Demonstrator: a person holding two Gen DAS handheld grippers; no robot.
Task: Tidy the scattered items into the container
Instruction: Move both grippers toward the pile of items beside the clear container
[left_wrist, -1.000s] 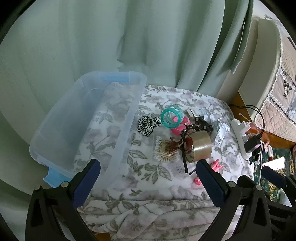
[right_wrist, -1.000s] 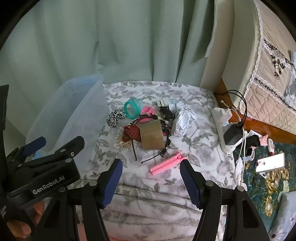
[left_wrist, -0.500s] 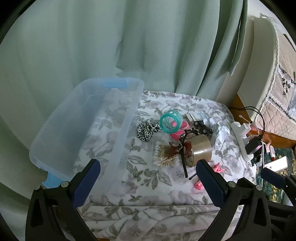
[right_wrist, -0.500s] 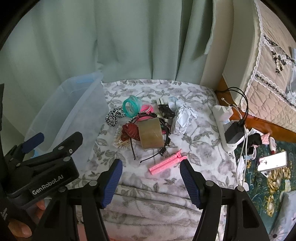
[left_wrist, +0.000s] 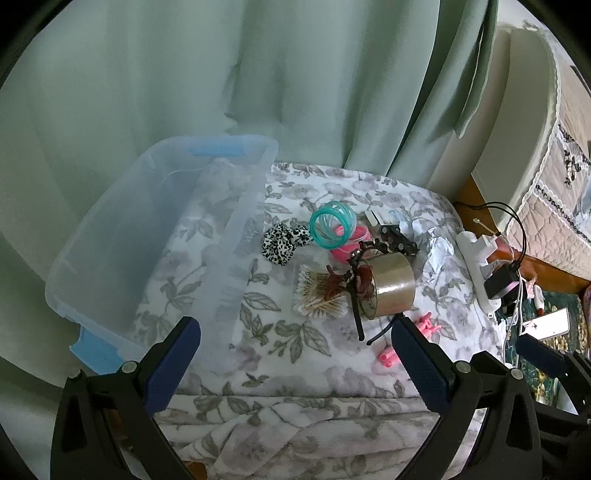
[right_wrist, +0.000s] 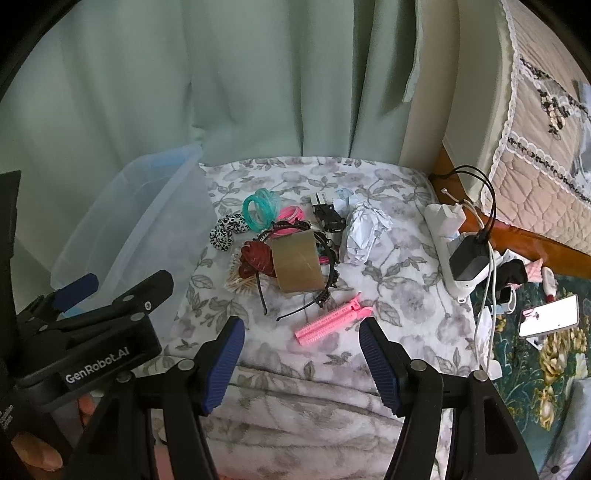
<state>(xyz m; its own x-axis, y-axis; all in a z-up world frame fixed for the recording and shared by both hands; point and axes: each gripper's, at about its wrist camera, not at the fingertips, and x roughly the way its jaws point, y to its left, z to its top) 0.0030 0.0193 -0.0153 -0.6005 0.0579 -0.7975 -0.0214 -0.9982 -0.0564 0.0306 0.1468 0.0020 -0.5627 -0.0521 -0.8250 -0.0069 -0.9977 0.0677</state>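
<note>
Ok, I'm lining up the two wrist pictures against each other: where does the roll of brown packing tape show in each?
Left wrist: the tape roll lies right of centre, just above the left gripper's right finger.
Right wrist: the tape roll sits at centre, above the right gripper.
Shared landmark: the teal bangles, up and left of the roll in both.

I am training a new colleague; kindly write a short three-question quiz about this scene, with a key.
1. True or false: the clear plastic bin already holds some of the scattered items.
2. Which item lies nearest the right gripper? A) pink hair clip B) teal bangles C) crumpled paper
3. Fill in: the roll of brown tape rests on a ____-patterned blanket.

Key: 1 false; 2 A; 3 floral.
</note>
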